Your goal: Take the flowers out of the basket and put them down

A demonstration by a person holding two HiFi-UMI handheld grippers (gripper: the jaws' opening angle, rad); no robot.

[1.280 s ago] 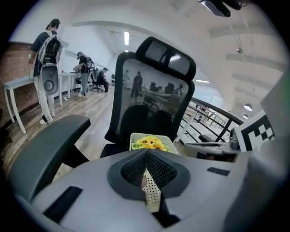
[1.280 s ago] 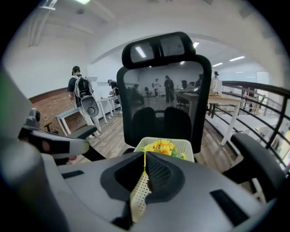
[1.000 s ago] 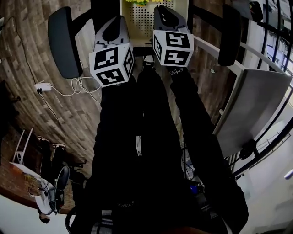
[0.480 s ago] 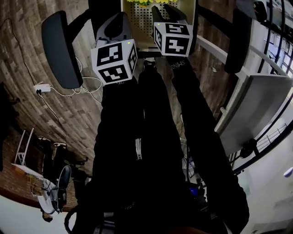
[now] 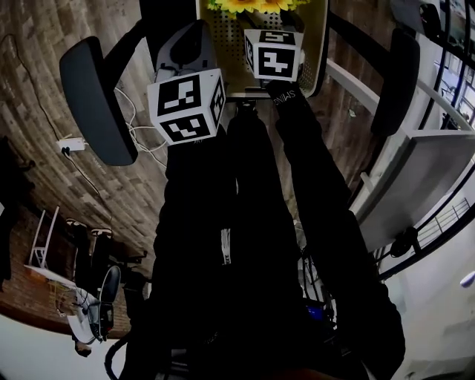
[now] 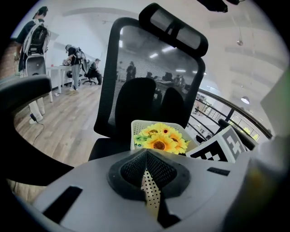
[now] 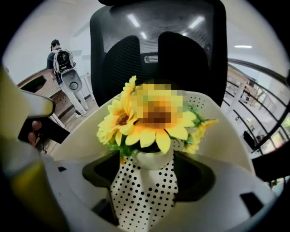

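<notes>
Since a second ago, the right gripper (image 7: 147, 159) has been pushed further forward, so more of the basket (image 5: 315, 52) and the flowers (image 5: 249, 6) can be seen at the top of the head view. Its jaws are being opened and nothing's gripped, though the bunch's pale base is seen in the gap. Meanwhile the left gripper (image 6: 144, 159) is closed up with nothing held. The flowers are still sat in the basket on the chair (image 6: 136, 97) seat.
</notes>
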